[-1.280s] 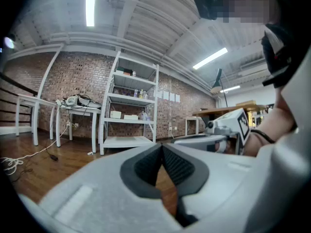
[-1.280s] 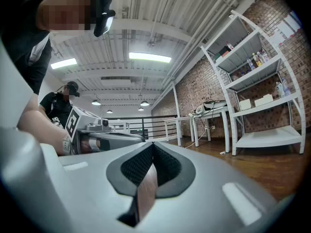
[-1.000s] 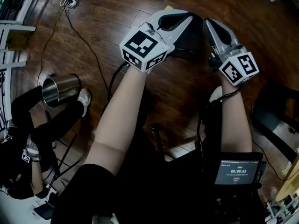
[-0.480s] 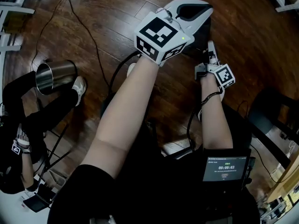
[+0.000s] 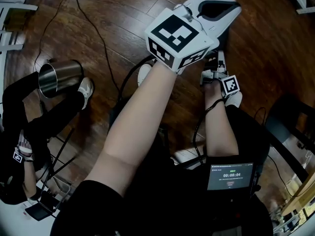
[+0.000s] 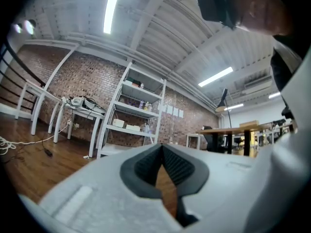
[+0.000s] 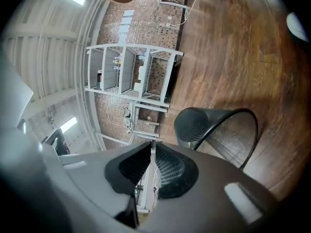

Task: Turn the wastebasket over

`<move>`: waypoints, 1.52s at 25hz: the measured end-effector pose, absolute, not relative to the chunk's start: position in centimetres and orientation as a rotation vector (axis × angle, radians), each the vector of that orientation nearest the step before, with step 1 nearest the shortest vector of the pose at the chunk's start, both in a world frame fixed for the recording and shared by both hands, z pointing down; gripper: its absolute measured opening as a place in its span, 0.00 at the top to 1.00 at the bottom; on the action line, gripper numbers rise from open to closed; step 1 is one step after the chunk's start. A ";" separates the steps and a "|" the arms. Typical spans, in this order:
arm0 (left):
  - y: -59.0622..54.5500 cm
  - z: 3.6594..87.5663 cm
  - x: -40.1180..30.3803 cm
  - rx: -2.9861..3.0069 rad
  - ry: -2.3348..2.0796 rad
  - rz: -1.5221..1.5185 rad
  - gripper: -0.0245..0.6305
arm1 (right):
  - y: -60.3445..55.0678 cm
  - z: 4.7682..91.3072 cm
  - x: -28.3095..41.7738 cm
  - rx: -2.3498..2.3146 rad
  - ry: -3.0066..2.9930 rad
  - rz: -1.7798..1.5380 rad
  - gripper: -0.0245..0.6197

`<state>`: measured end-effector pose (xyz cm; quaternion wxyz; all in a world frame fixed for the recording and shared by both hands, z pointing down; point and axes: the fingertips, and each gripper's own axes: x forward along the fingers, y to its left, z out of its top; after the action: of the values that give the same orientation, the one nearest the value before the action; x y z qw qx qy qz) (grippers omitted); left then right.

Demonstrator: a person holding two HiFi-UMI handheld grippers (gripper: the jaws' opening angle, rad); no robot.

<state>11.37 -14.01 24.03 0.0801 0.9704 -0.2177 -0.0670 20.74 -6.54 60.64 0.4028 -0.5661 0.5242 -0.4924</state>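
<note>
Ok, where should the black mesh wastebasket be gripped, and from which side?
Pinch the rim of the wastebasket, one jaw inside the wall, one outside, coming at its open mouth. The mesh body looks too wide to span; the rim is a thin hoop, and the mouth seems turned partly toward the right tongs, whose jaws are opening, empty.
</note>
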 end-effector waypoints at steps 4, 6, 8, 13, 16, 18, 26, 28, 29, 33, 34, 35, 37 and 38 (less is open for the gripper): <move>-13.6 23.8 11.6 2.900 -0.630 -0.217 0.96 | -5.7 63.5 20.8 -1.468 1.327 -1.274 0.85; -13.7 23.6 11.6 2.890 -0.623 -0.235 0.96 | -5.7 64.7 20.7 -1.474 1.312 -1.293 0.78; -13.8 23.5 11.7 2.877 -0.617 -0.245 0.96 | -5.9 65.7 20.2 -1.471 1.290 -1.311 0.72; -14.0 23.7 11.4 2.863 -0.623 -0.247 0.96 | -6.7 67.5 18.9 -1.440 1.153 -1.350 0.68; -14.4 23.8 11.1 2.859 -0.639 -0.245 0.96 | -8.0 69.0 19.4 -1.442 1.176 -1.346 0.68; -14.3 23.6 10.8 2.853 -0.642 -0.255 0.96 | -8.7 70.3 20.4 -1.454 1.238 -1.319 0.68; -14.7 22.7 8.7 2.836 -0.674 -0.282 0.96 | -12.0 68.5 19.5 -1.422 1.150 -1.284 0.93; -14.8 22.4 8.4 2.836 -0.675 -0.294 0.96 | -12.7 68.0 19.4 -1.427 1.139 -1.287 0.94; -14.9 22.3 8.3 2.841 -0.676 -0.297 0.96 | -13.0 67.7 19.3 -1.428 1.141 -1.292 0.94; -15.1 22.2 7.7 2.842 -0.693 -0.300 0.96 | -13.2 67.0 19.8 -1.489 1.219 -1.333 0.94; -15.2 22.1 7.5 2.837 -0.695 -0.307 0.96 | -13.3 67.0 20.2 -1.524 1.271 -1.345 0.94; -15.3 22.0 7.3 2.833 -0.698 -0.315 0.96 | -13.4 66.7 20.4 -1.557 1.322 -1.360 0.94; -15.4 21.9 6.8 2.830 -0.710 -0.322 0.96 | -13.8 65.4 20.6 -1.619 1.452 -1.391 0.94; -15.5 21.9 6.6 2.829 -0.721 -0.321 0.96 | -14.0 64.9 20.8 -1.645 1.537 -1.401 0.94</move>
<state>6.57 -15.48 21.89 0.1020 0.9582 -0.2442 -0.1086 20.82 -14.02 64.85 0.2423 -0.6020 0.5624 -0.5125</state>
